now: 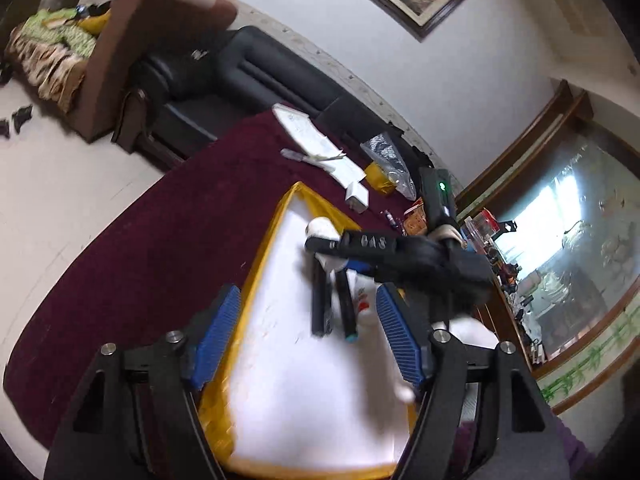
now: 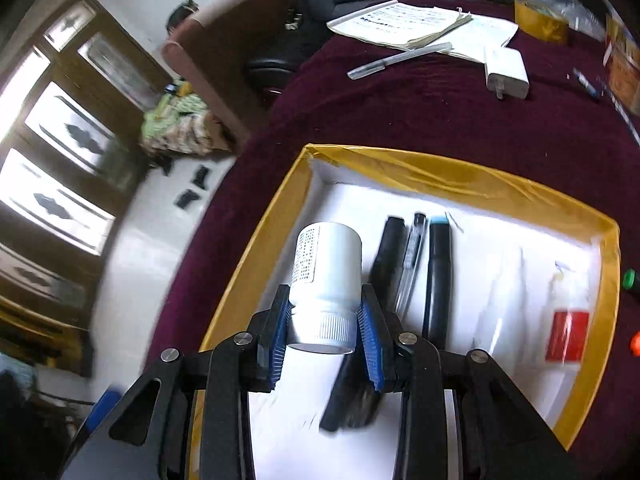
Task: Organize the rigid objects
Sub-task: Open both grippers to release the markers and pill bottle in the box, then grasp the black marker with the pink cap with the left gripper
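Note:
A yellow-rimmed tray (image 2: 440,172) with a white floor sits on a maroon cloth. My right gripper (image 2: 325,300) is shut on a white pill bottle (image 2: 328,256), held over the tray's left part, cap end toward the camera. To its right, lying in the tray, are a black marker (image 2: 386,252), a clear pen (image 2: 412,256) and a teal-capped black marker (image 2: 438,272). A white bottle with a red label (image 2: 568,320) lies further right. In the left wrist view, my left gripper (image 1: 310,336) stands open over the tray (image 1: 260,248), nothing between its pads, with the right gripper (image 1: 320,240) and bottle (image 1: 320,225) ahead.
Beyond the tray on the cloth lie papers (image 2: 412,24), a grey pen (image 2: 400,58), a white charger (image 2: 506,72) and a yellow packet (image 2: 540,20). Small green (image 2: 630,278) and orange (image 2: 635,342) items sit off the tray's right rim. A black sofa (image 1: 260,76) stands behind the table.

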`<action>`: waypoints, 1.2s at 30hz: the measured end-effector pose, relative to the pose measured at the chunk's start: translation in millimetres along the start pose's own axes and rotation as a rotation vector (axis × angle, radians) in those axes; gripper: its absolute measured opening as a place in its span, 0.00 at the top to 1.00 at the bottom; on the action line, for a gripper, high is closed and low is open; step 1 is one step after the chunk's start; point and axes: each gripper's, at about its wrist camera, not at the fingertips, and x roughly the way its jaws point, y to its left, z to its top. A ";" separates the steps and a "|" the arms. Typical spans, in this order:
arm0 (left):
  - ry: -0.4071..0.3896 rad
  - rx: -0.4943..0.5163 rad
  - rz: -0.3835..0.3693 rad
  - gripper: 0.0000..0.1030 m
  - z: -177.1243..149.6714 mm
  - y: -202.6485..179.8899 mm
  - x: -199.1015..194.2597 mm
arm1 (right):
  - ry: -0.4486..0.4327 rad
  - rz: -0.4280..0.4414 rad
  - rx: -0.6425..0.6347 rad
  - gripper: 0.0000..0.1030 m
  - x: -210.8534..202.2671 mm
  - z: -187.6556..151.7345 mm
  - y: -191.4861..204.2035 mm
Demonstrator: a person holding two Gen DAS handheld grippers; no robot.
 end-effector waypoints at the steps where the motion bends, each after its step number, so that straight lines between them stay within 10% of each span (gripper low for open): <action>1: 0.000 -0.009 0.006 0.32 -1.2 5.3 -3.4 | -0.002 -0.016 0.009 0.71 4.6 0.8 -0.1; 16: 0.053 0.089 0.005 0.32 -21.0 -32.2 8.6 | -0.174 0.023 0.061 0.57 -96.3 -38.3 -61.4; 26: 0.152 0.316 -0.084 0.32 -70.0 -132.7 32.9 | -0.417 -0.156 0.209 0.51 -200.9 -139.4 -189.9; 36: 0.388 0.532 -0.102 0.32 -155.7 -228.4 96.5 | -0.462 -0.253 0.471 0.51 -227.7 -178.4 -330.2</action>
